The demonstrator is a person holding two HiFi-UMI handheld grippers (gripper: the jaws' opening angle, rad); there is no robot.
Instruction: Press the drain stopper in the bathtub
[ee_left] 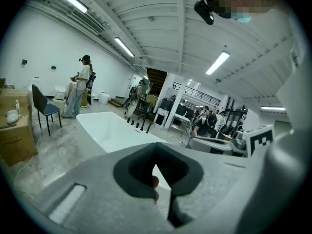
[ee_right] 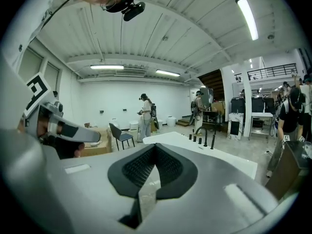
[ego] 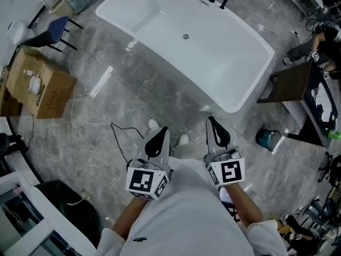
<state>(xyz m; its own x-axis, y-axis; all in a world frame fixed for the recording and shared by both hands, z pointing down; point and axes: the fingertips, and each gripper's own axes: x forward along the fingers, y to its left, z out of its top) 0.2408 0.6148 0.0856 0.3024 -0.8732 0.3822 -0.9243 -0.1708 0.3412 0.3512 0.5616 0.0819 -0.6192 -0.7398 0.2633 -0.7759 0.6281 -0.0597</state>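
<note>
I hold left gripper (ego: 161,134) and right gripper (ego: 214,126) both clenched on nothing, well apart from bathtub (ego: 234,63), drain stopper (ego: 185,36) untouched

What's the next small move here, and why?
Probably step toward the bathtub and reach the right gripper out over the drain stopper. It and the left gripper are shut, empty and at the person's waist, with floor between them and the bathtub.
</note>
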